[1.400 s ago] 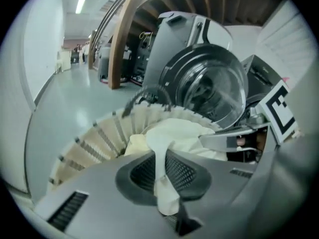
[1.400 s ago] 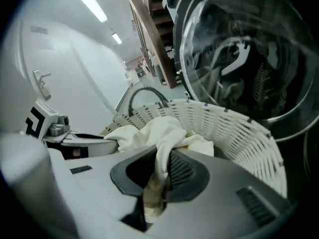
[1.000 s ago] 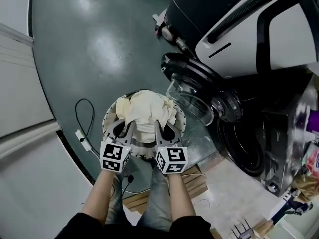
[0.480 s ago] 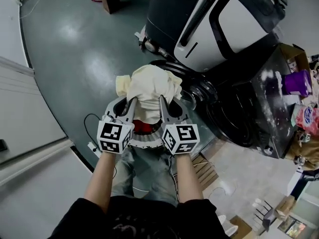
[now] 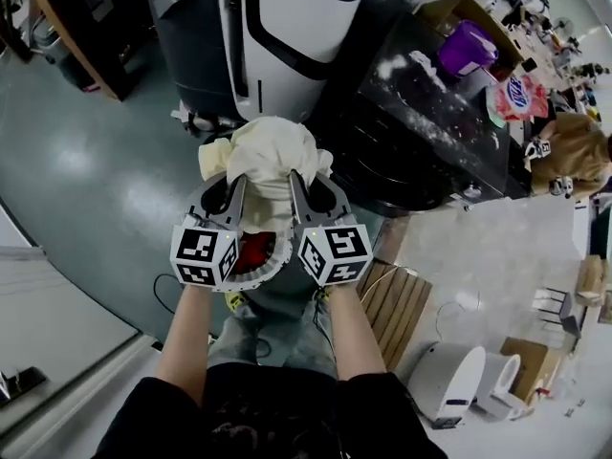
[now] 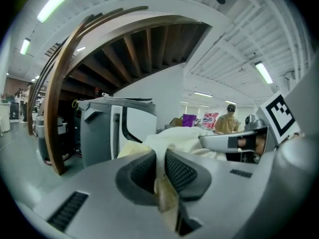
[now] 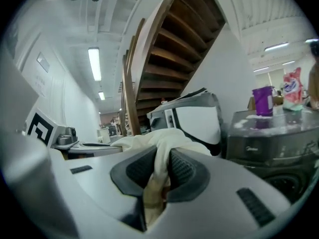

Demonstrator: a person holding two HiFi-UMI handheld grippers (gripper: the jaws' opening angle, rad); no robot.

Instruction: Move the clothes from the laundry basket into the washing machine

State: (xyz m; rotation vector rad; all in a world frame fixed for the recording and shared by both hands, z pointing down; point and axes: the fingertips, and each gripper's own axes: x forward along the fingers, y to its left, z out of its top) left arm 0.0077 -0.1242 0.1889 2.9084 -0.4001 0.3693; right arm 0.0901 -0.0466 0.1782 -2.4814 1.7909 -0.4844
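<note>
A cream cloth bundle [image 5: 263, 156] hangs lifted above the laundry basket [image 5: 271, 272], where a red garment [image 5: 251, 252] still lies. My left gripper [image 5: 233, 187] is shut on the bundle's left side and my right gripper [image 5: 293, 182] on its right side. Seen from the left gripper view, a fold of the cream cloth [image 6: 177, 136] is pinched between the left gripper [image 6: 160, 169] pads. Through the right gripper view, the cream cloth [image 7: 162, 138] is likewise clamped in the right gripper [image 7: 162, 169]. The dark front-loading washing machine [image 5: 421, 127] stands to the right beyond the bundle.
A large grey-and-white machine [image 5: 253, 32] stands straight ahead. A purple bottle [image 5: 462, 46] and a detergent pack [image 5: 521, 94] sit on the washer top. A wooden pallet [image 5: 392, 304] lies on the floor at right, and a person [image 5: 569, 146] stands at the far right.
Both grippers have risen together with the cream bundle, lifting it out of the basket. The red garment beneath has come into sight, and the head view has swung up toward the machines.
</note>
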